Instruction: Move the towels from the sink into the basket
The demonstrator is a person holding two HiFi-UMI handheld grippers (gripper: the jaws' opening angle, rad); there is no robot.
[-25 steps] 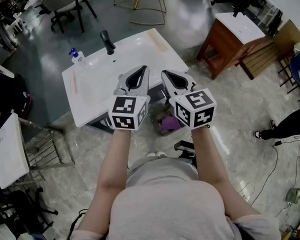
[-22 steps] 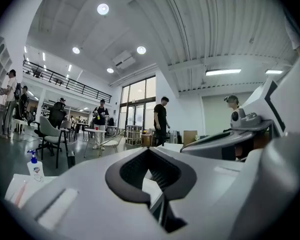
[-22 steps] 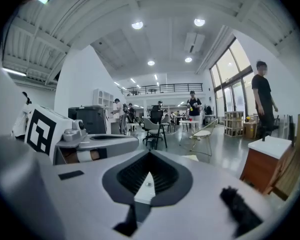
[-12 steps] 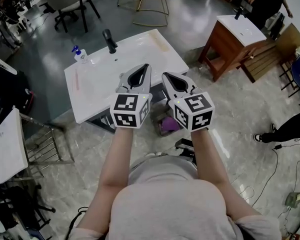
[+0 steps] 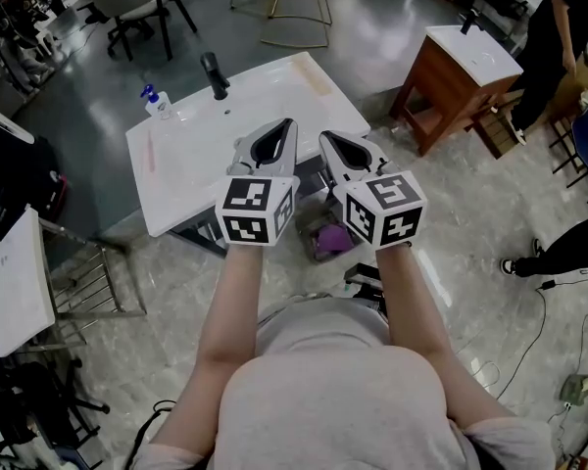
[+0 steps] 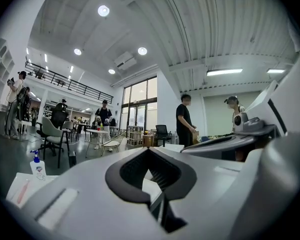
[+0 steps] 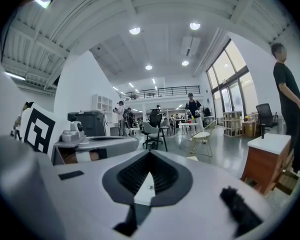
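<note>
**Both tongs shut and empty over the sink's near edge**

Head view: the left gripper (image 5: pixel 287 127) and the right gripper (image 5: pixel 325 141) are held side by side above the near edge of the white sink counter (image 5: pixel 181 179), pointing away from the person. The sink looks bare. A faucet (image 5: pixel 214 74) stands at the far edge and a soap bottle (image 5: pixel 155 103) at the far left corner, and I can make out no towel on it. Under the near edge, down on the floor, a purple bundle (image 5: pixel 330 240) shows between the two grippers (perhaps a towel already in the basket). The grippers cover most of it, so I cannot tell.

Left gripper view: the jaw tips meet with nothing between them. Beyond them lie the open room and a strip of counter with the soap bottle at its left.

Right gripper view: here too the jaws are pressed together on nothing, and the left gripper's body sits just beside them.

What could go wrong: if a towel does lie in the sink unseen, jaws brought down shut would only shove the cloth about instead of taking it. They would need to part first. With the two grippers held this near each other, a quick turn of either hand could knock them together. A long reach toward the far edge could tip the soap bottle.
</note>
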